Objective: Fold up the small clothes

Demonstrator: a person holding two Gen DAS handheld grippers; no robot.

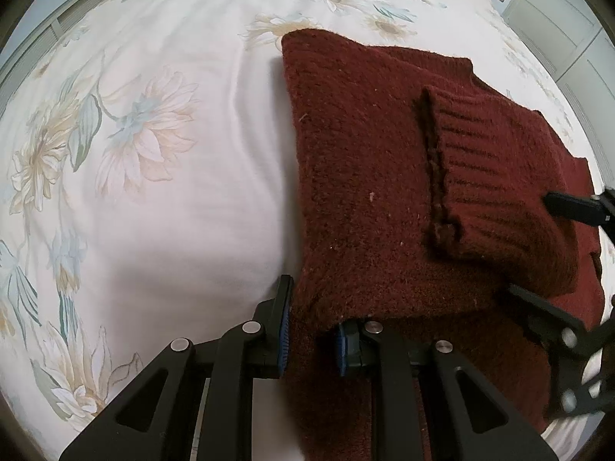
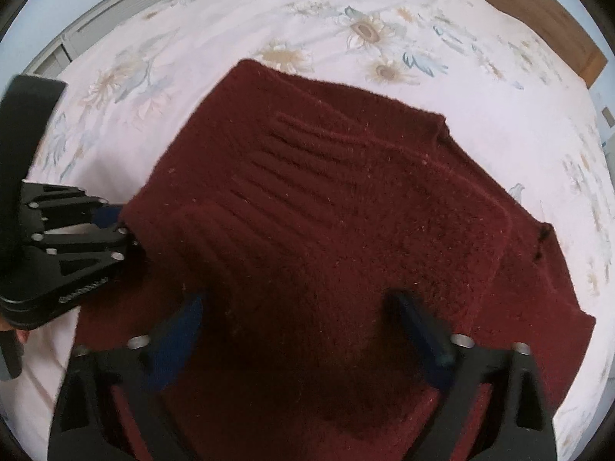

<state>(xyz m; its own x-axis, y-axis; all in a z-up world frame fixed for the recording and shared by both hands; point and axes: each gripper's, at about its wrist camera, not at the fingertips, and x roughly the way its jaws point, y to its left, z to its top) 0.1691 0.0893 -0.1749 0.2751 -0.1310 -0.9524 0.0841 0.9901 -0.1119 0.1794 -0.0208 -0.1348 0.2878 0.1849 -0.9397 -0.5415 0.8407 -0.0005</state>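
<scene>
A dark red knitted sweater (image 1: 365, 153) lies partly folded on the bed, with a ribbed sleeve cuff (image 1: 480, 161) laid across its top. My left gripper (image 1: 313, 319) is shut on the sweater's near left edge, with the cloth pinched between its blue pads. In the right wrist view the sweater (image 2: 346, 211) fills the middle. My right gripper (image 2: 303, 319) stands open above it, jaws wide apart, the folded knit between and under them. The left gripper (image 2: 121, 226) shows at the sweater's left edge. The right gripper (image 1: 534, 246) enters the left wrist view from the right, straddling the cuff.
A white bed sheet with a flower print (image 1: 153, 153) covers the bed all around the sweater (image 2: 499, 96). A wooden board (image 2: 538, 11) runs along the far right. White cabinet doors (image 1: 557, 19) stand beyond the bed, and a pale rail (image 1: 38, 50) runs along its left side.
</scene>
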